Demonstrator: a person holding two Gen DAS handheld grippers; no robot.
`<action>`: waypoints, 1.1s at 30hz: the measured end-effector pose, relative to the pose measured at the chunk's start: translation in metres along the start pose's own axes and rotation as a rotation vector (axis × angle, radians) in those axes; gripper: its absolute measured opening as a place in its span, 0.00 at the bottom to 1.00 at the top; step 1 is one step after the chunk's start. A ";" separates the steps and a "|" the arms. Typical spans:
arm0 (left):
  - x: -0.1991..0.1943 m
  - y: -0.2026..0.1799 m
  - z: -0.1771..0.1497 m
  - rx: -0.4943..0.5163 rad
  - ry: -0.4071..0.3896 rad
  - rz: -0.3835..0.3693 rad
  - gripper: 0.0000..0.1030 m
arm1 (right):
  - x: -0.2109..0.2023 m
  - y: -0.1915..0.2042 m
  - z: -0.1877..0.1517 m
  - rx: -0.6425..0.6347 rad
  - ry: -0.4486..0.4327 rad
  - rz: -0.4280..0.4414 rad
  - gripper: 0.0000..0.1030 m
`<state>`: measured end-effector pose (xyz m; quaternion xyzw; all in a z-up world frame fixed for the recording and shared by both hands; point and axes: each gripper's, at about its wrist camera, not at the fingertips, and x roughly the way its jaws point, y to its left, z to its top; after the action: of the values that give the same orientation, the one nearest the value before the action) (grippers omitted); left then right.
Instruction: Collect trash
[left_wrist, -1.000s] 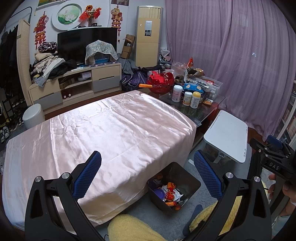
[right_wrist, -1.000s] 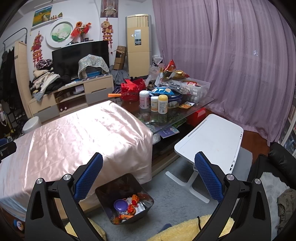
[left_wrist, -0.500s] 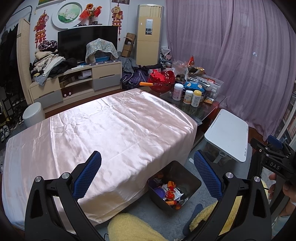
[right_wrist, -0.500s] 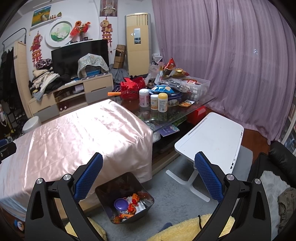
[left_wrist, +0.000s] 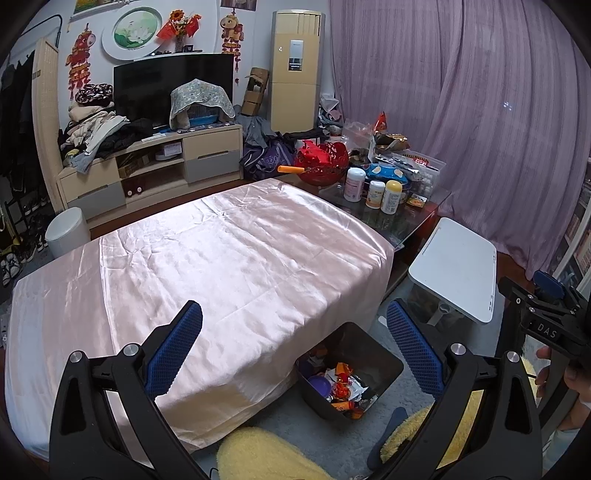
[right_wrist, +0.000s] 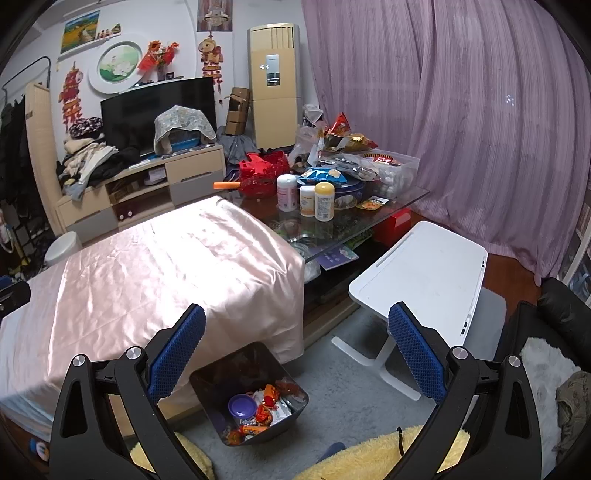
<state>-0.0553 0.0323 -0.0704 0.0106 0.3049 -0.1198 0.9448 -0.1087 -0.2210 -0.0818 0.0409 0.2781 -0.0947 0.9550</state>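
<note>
Both claws hang wide open and empty over a living room: the left claw (left_wrist: 293, 347) above the pink-draped table (left_wrist: 207, 258), the right claw (right_wrist: 295, 350) above the grey rug. The bin (right_wrist: 251, 391) sits on the floor against the draped table's near corner, at 6 o'clock in the right view and 5 o'clock in the left view (left_wrist: 349, 373). It already holds the collected trash (right_wrist: 260, 408): red and orange wrappers and one purple lid.

The draped table shows nothing on it, so the collecting there looks finished, or close to it. Any further pick would call for a reach toward 1 o'clock, to the glass table (right_wrist: 369, 218), and a choice of what counts as rubbish there.

The count: two claws, one bin, one white side table (right_wrist: 424, 273), three bottles (right_wrist: 325, 201) standing together on the glass, one red basket (right_wrist: 260, 177). The snack packets heaped behind the bottles are too jumbled to number.
</note>
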 end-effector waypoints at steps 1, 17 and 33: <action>0.000 0.000 0.000 -0.001 0.000 0.000 0.92 | 0.000 0.000 0.000 0.000 0.000 0.000 0.97; 0.001 -0.008 0.000 0.024 -0.006 0.043 0.92 | 0.003 0.000 -0.006 0.005 0.010 -0.005 0.97; -0.001 -0.008 0.003 0.011 -0.004 0.036 0.92 | 0.002 0.000 -0.006 0.005 0.012 -0.004 0.97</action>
<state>-0.0567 0.0247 -0.0671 0.0209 0.3019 -0.1044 0.9474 -0.1099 -0.2208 -0.0884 0.0434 0.2835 -0.0972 0.9530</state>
